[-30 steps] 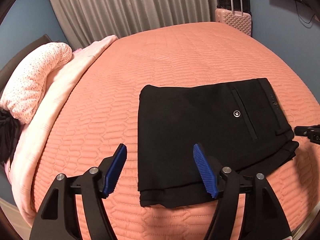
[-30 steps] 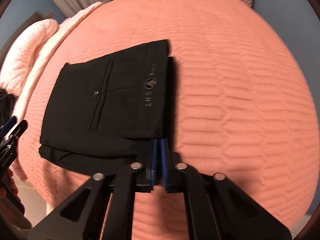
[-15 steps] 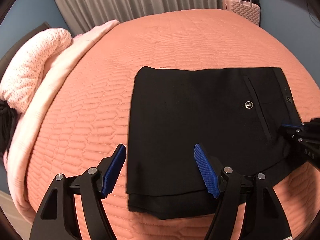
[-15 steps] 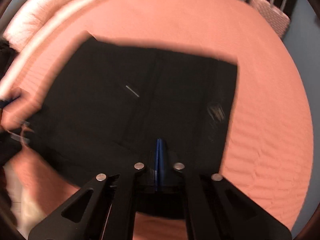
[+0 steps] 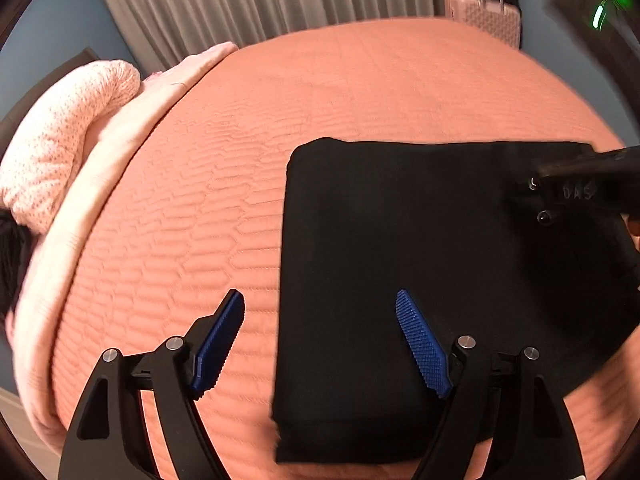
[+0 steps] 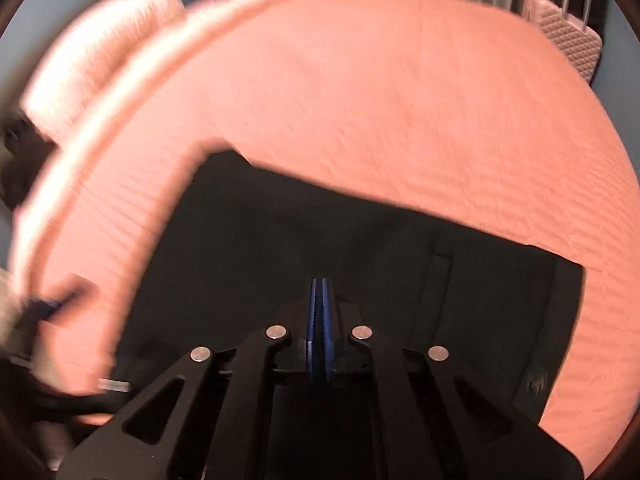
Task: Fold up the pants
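On the bed (image 5: 360,92), all places below are given relative to the pants (image 5: 400,260).
Pants: black, folded into a compact rectangle, lying flat on the orange quilt near its front edge.
Left gripper (image 5: 320,344): released; its jaws have just been opening further. They straddle the left edge of the pants, one pad over the quilt, one over the cloth, nothing pinched. It has come lower and closer than a second ago.
Right gripper (image 6: 319,308): clenched, pads together, nothing between them. It has swept from the waistband corner to over the middle of the pants.
Meaning: the fold appears essentially done; probably smoothing or a final fold remains.
Pillow (image 5: 60,140): well left of the pants.
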The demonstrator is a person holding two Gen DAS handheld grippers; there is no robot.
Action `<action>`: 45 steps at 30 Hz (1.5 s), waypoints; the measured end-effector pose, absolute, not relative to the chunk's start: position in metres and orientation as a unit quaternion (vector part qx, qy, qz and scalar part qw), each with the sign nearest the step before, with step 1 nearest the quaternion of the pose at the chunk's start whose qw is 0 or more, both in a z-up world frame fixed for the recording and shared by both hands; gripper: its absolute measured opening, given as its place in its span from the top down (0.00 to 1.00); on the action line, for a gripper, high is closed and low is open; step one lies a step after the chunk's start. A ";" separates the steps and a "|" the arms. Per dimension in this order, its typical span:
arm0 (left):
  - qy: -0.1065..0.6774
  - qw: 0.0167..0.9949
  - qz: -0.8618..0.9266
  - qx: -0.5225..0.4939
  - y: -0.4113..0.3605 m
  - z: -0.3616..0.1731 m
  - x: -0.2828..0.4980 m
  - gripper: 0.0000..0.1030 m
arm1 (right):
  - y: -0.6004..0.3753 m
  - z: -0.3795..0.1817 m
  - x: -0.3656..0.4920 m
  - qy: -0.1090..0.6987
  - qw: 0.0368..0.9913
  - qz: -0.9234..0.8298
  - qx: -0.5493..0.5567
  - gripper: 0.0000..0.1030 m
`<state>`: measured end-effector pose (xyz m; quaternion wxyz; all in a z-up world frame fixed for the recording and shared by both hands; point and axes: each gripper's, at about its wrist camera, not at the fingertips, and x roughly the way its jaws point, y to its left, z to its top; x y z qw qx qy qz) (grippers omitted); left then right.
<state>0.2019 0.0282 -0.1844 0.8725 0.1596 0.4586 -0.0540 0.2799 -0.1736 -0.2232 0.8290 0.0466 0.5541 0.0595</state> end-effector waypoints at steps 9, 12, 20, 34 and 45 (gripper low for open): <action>0.477 0.868 -0.037 0.133 0.043 -0.209 0.212 0.18 | -0.133 -0.189 0.297 0.518 0.839 0.134 0.099 0.95; 0.479 0.867 -0.028 0.131 0.044 -0.210 0.213 0.18 | -0.072 -0.228 0.327 0.560 0.804 0.189 0.067 0.96; 0.477 0.868 -0.037 0.134 0.048 -0.210 0.214 0.14 | -0.251 -0.170 0.298 0.459 0.881 -0.041 0.110 0.96; 0.468 0.868 -0.059 0.156 -0.011 -0.199 0.249 0.15 | -0.250 -0.184 0.205 0.482 0.874 -0.045 0.025 0.95; 0.490 0.858 -0.062 0.142 -0.005 -0.195 0.216 0.15 | -0.232 -0.199 0.139 0.502 0.863 -0.049 0.027 0.84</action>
